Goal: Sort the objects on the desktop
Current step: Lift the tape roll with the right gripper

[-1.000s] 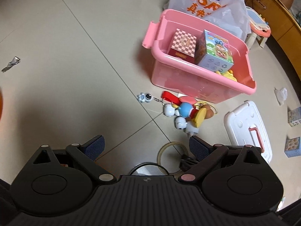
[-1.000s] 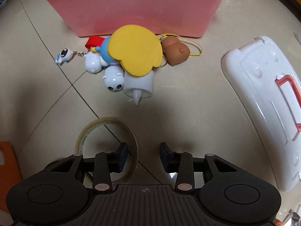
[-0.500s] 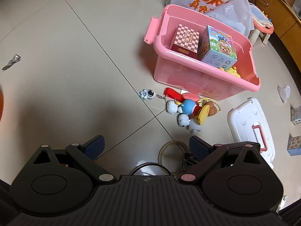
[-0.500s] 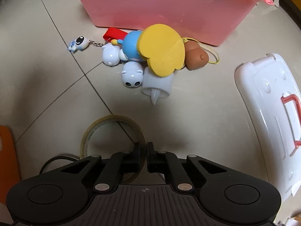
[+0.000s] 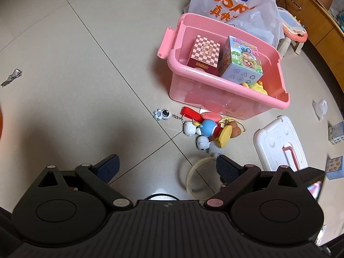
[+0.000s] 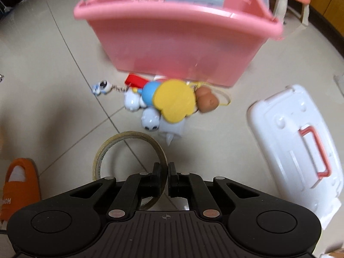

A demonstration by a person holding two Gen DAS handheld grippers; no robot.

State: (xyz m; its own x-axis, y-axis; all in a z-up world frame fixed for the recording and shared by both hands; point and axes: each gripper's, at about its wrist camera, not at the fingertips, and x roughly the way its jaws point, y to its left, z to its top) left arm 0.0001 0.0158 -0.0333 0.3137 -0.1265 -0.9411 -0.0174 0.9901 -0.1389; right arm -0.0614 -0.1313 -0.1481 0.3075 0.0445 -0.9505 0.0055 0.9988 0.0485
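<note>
My right gripper [image 6: 168, 172] is shut on the rim of a clear tape roll [image 6: 111, 144] and holds it tilted above the floor; the roll also shows in the left wrist view [image 5: 197, 167]. My left gripper [image 5: 167, 167] is open and empty, hovering over the floor tiles. A pink bin [image 5: 277, 103] stands ahead with a checkered box [image 5: 204, 53], a cartoon box [image 5: 243, 60] and a yellow toy [image 5: 255, 86] inside. A pile of toys and keychains [image 6: 167, 101] lies on the floor in front of the bin [image 6: 178, 43].
The white bin lid [image 6: 298, 135] lies on the floor at right. A white shopping bag [image 5: 234, 2] stands behind the bin. An orange slipper [image 6: 19, 180] lies at left. Small boxes [image 5: 335, 167] lie at far right, and a foil scrap [image 5: 11, 77] at left.
My right gripper has closed on the tape roll's rim and lifted it off the floor, pulling back from the toys. The left gripper has risen slightly and stays open.
</note>
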